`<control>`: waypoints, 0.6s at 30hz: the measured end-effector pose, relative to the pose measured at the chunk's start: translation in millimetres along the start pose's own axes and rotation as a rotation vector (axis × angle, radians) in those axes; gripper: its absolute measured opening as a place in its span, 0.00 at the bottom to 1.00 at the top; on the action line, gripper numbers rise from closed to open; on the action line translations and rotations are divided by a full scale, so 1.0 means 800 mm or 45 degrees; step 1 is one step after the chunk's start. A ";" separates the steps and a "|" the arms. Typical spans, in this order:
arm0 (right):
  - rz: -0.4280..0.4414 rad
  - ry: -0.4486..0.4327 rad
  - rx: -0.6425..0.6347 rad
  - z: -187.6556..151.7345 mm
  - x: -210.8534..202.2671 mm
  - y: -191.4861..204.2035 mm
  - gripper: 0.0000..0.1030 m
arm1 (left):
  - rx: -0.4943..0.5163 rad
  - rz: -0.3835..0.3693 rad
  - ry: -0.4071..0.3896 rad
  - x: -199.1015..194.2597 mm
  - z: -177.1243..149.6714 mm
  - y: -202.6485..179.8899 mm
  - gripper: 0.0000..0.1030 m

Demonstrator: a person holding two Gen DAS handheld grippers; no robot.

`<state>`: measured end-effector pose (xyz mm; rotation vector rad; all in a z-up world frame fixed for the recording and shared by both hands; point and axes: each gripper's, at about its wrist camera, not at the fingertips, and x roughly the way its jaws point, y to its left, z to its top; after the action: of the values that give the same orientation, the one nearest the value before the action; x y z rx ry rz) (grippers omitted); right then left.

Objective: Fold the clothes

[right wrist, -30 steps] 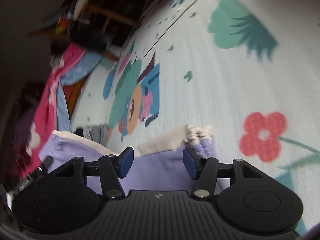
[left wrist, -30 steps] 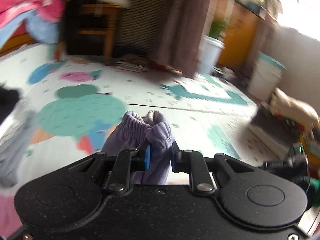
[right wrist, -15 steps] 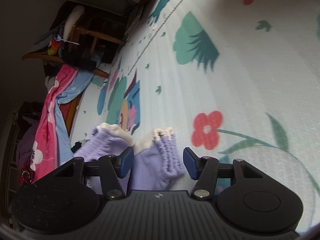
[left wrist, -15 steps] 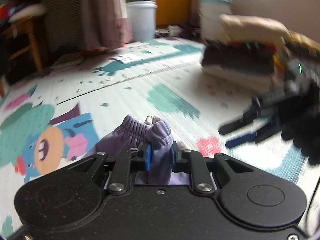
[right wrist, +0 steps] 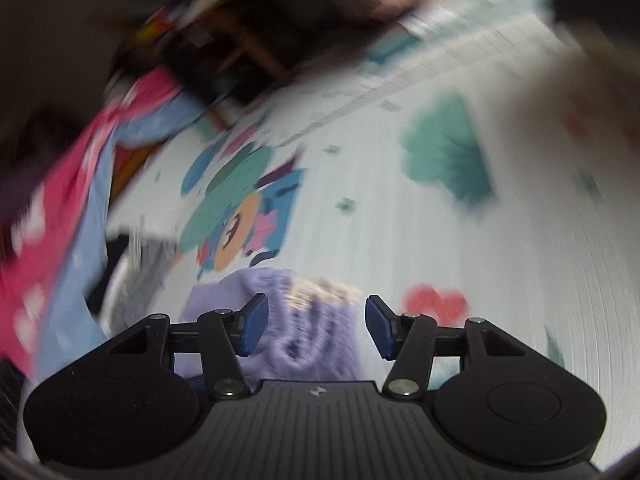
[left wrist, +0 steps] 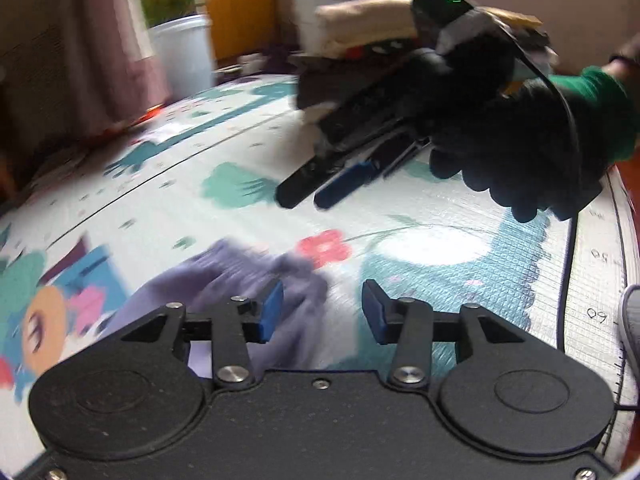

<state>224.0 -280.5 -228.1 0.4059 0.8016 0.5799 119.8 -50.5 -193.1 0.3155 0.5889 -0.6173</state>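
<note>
A lilac garment point(left wrist: 224, 280) with a gathered cuff lies on the patterned play mat point(left wrist: 440, 248), blurred by motion. My left gripper point(left wrist: 322, 312) is open just above and right of it, its left pad at the cloth's edge. My right gripper point(right wrist: 312, 330) is open over the same garment point(right wrist: 304, 340), whose cream lining shows. The right gripper also shows in the left wrist view point(left wrist: 320, 188), held in a black-gloved hand above the mat, its fingers close together.
A stack of folded clothes point(left wrist: 360, 36) sits at the mat's far right. A white planter point(left wrist: 180, 52) and a curtain point(left wrist: 116, 40) stand behind. Pink and blue cloth point(right wrist: 60, 208) and a grey and black heap point(right wrist: 132, 268) lie left. A wooden stool point(right wrist: 240, 48) stands beyond.
My left gripper opened and let go of the lilac garment, which now lies on the mat. Both views swung; the right gripper moved in above the mat ahead of the left.
</note>
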 end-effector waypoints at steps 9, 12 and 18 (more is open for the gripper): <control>-0.006 0.117 -0.954 -0.013 0.106 0.144 0.51 | -0.245 0.262 -0.014 -0.025 -0.073 0.122 0.45; -0.082 0.254 -0.910 -0.028 0.133 0.086 0.46 | -0.205 0.212 0.104 0.000 -0.117 0.134 0.54; 0.008 0.186 -0.731 -0.011 0.110 0.073 0.46 | -0.235 0.198 0.085 -0.021 -0.116 0.145 0.58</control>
<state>246.9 -179.6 -249.8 -0.1623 0.7343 0.8191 142.0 88.4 -244.1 0.2063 0.6735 -0.4007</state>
